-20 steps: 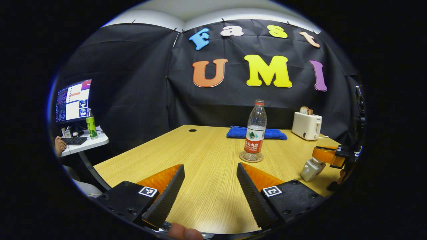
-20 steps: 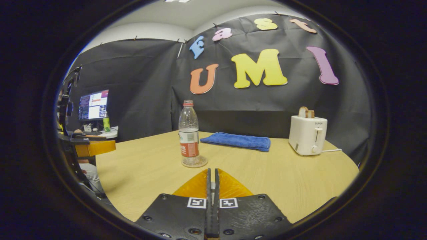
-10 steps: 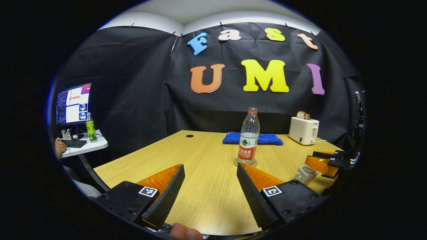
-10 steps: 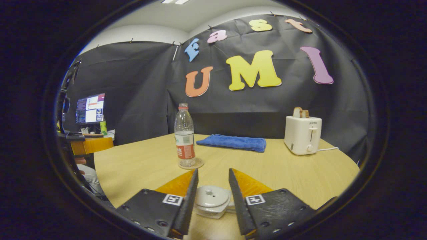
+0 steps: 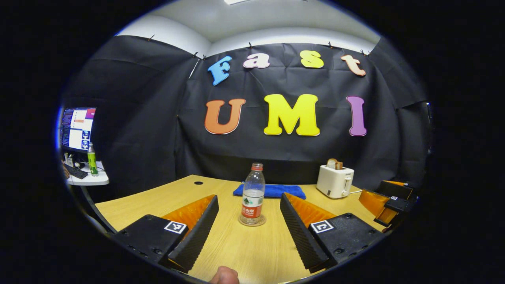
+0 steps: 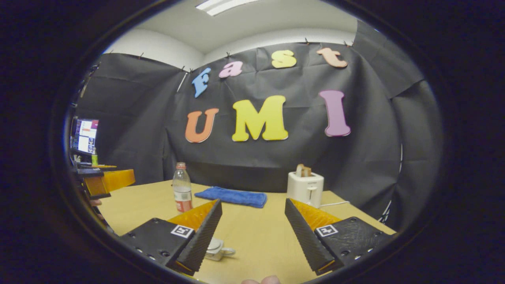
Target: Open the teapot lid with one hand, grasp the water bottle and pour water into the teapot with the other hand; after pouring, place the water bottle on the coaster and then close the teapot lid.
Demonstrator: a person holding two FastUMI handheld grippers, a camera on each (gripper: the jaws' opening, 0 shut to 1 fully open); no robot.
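Both views are evenly lit from above. A ceiling light panel shows as a bright strip at the top of the right gripper view, slightly blown out. The wooden table carries a soft sheen and only faint, short shadows, such as the small one at the base of the water bottle. The monitor glows brightly against the dark cloth wall. Fisheye distortion bends the table edge and wall seams strongly toward the rims. Focus is sharp in the centre and softer at the edges; no motion blur is evident.
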